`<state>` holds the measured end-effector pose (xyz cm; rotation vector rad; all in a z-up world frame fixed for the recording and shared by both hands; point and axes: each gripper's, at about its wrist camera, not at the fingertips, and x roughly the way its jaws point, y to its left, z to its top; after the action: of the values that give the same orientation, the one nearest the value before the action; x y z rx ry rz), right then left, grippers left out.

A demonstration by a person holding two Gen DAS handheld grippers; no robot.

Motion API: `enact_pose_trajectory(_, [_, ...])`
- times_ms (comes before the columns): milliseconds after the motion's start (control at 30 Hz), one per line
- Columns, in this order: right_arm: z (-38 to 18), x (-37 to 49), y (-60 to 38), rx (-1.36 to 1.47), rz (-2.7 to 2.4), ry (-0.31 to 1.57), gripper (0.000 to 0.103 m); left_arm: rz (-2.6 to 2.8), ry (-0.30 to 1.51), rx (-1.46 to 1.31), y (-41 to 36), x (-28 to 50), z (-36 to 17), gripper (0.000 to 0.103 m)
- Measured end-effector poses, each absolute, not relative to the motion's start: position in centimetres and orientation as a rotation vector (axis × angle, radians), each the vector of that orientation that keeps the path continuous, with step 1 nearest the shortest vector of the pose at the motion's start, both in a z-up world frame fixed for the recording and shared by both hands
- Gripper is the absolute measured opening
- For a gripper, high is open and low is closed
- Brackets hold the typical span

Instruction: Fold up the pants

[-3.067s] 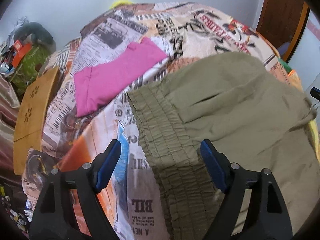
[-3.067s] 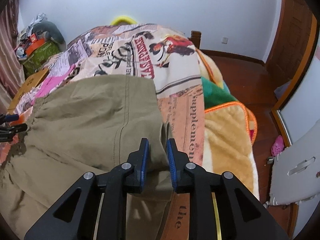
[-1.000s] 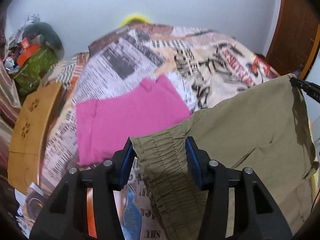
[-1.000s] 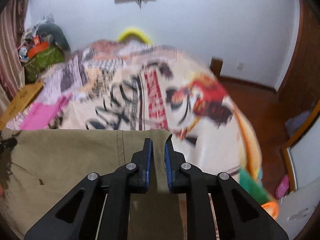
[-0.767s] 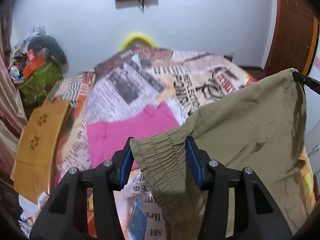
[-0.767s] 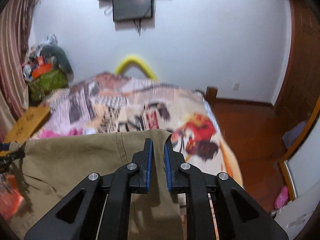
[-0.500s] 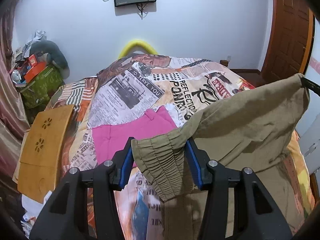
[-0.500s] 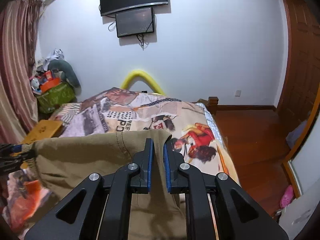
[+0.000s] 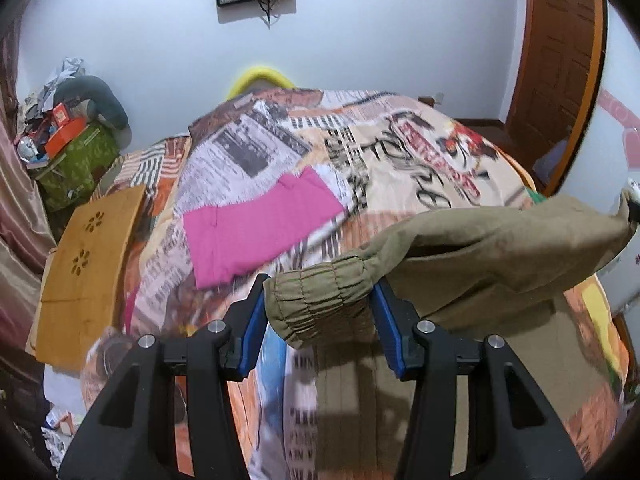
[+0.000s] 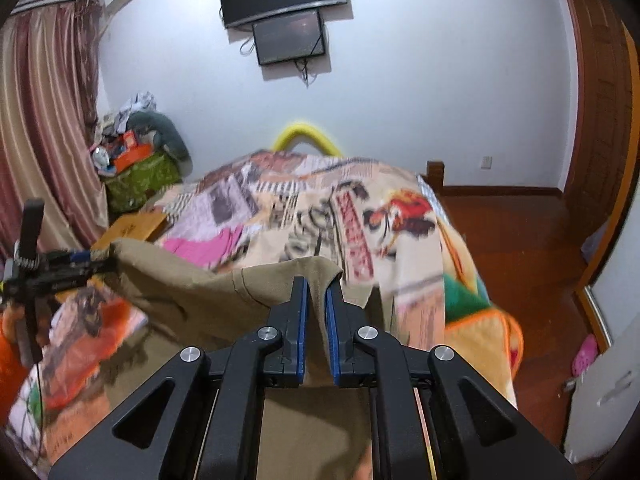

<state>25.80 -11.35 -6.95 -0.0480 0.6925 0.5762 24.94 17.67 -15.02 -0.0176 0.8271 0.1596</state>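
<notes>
The olive-green pants (image 9: 500,248) hang slack above the newspaper-print bedspread (image 9: 360,132), stretched between both tools. The left gripper (image 9: 320,312) pinches the gathered elastic waistband (image 9: 320,300) between partly spread jaws; the right gripper (image 10: 316,308) has its jaws pressed nearly together on a thin hem corner. The cloth looks light, soft and droopy, best held at its edges. A folded pink garment (image 9: 260,220) lies beyond.
</notes>
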Motion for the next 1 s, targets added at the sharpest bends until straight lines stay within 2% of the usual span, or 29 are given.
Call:
enact_pose_trajectory(500, [-15.1, 18.3, -14.2, -0.041, 0.532, 0.903, 0.008, 0.147, 1.004, -0.033, 16.3, 17.2, -22.1, 0.05])
enact_pose_trajectory(867, [-17.1, 15.4, -15.5, -0.068, 0.448, 0.991, 0.012, 0.171, 0.981, 0.038, 15.1, 14.4, -21.3, 0.05])
enact_pose_trajectory(933, [-16.9, 15.1, -15.8, -0.069, 0.427, 0.994, 0.016, 0.17, 0.961, 0.061, 14.7, 14.2, -20.5, 0.051])
enact_pose_trajectory(1000, [-16.4, 14.8, -16.2, -0.059, 0.415, 0.984, 0.027, 0.16, 0.932, 0.081, 14.2, 14.2, -19.4, 0.053])
